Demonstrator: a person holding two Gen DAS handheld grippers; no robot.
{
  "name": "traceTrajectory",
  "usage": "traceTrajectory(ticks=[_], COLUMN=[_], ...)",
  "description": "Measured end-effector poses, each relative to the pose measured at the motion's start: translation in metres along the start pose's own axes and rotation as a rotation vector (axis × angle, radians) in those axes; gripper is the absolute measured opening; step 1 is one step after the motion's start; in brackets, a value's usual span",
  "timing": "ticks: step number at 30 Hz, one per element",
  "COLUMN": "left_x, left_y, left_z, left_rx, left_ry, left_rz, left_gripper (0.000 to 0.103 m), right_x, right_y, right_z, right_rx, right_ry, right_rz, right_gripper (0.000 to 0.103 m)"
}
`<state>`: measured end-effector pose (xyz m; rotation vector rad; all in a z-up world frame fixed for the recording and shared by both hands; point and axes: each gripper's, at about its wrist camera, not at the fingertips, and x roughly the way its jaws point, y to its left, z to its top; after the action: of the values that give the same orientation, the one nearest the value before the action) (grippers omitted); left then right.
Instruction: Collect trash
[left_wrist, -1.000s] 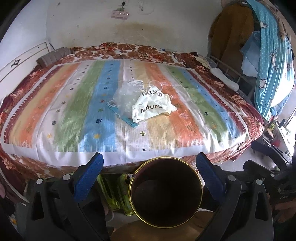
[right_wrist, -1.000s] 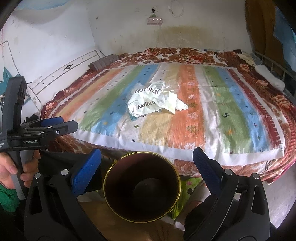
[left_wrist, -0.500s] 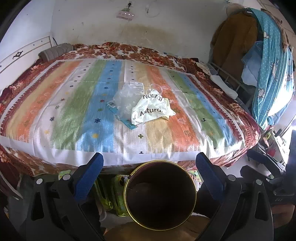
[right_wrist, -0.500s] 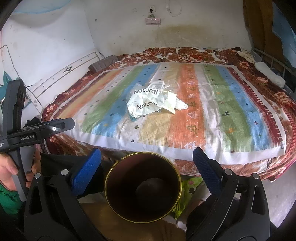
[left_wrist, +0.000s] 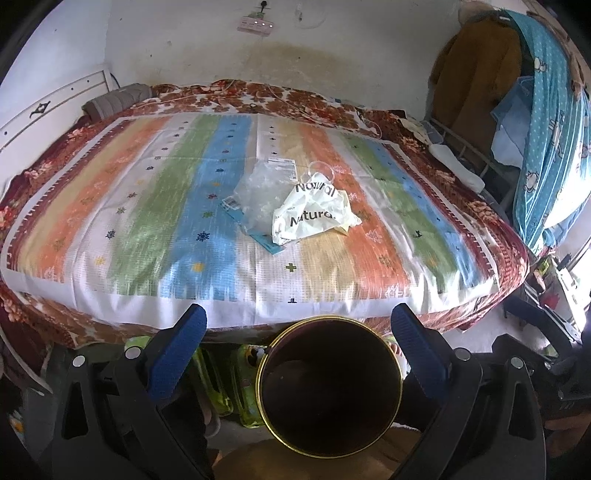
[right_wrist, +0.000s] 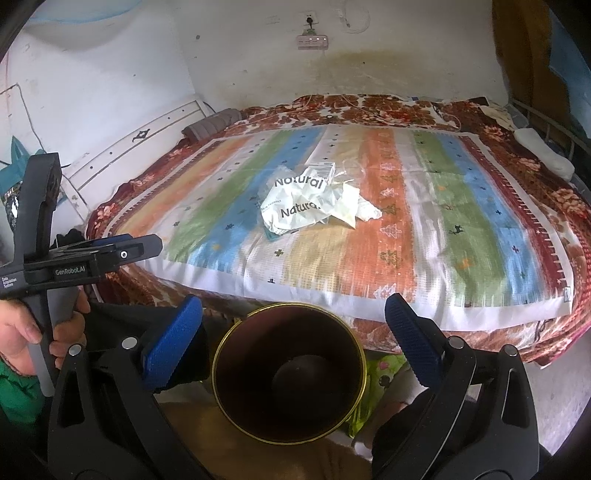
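Note:
A crumpled white bag printed "Natural" (left_wrist: 312, 218) lies mid-bed beside a clear plastic wrapper (left_wrist: 258, 192); both also show in the right wrist view, the bag (right_wrist: 295, 206) with crumpled paper (right_wrist: 364, 210) to its right. A dark, gold-rimmed bin (left_wrist: 330, 384) stands open below the bed's near edge, empty as far as I see; it also shows in the right wrist view (right_wrist: 290, 373). My left gripper (left_wrist: 297, 347) is open and empty above the bin. My right gripper (right_wrist: 293, 338) is open and empty above it too. The left gripper's body (right_wrist: 74, 258) shows at the left.
The striped bedspread (left_wrist: 147, 206) covers the bed (right_wrist: 461, 221). Green bottles (left_wrist: 229, 380) lie under the bed's edge. Clothes (left_wrist: 546, 122) hang at the right by a metal rail. A white headboard (right_wrist: 147, 147) stands at the left, the wall behind.
Both grippers have risen slightly and tilted up, so the bed and trash sit lower and farther in view. The left gripper shifted left over the bin. Jaws stayed open.

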<state>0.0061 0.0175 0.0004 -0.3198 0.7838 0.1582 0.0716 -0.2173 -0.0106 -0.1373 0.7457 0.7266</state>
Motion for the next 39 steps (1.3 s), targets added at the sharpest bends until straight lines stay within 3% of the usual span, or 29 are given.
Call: traceTrajectory(ticks=[16, 27, 30, 35, 39], left_x=[0.005, 0.043, 0.054, 0.078, 0.102], left_y=[0.000, 0.012, 0.015, 0.024, 0.035], left_z=[0.025, 0.063, 0.078, 0.109, 0.126], left_rx=[0.017, -0.064, -0.057, -0.047, -0.077], left_ry=[-0.029, 0.064, 0.075, 0.070, 0.087], left_rz=[-0.022, -0.048, -0.031, 0.019, 0.015], left_gripper=[0.097, 0.097, 0.097, 0.097, 0.097], right_x=[0.003, 0.022, 0.031, 0.045, 0.065], right_y=[0.006, 0.001, 0.005, 0.004, -0.001], right_z=[0.012, 0.042, 0.049, 0.065, 0.080], right_rx=[-0.028, -0.048, -0.088, -0.102, -0.091], right_ry=[-0.002, 0.033, 0.039, 0.049, 0.078], right_rz=[0.026, 0.043, 0.004, 0.006, 0.035], right_gripper=[0.094, 0.094, 0.094, 0.094, 0.094])
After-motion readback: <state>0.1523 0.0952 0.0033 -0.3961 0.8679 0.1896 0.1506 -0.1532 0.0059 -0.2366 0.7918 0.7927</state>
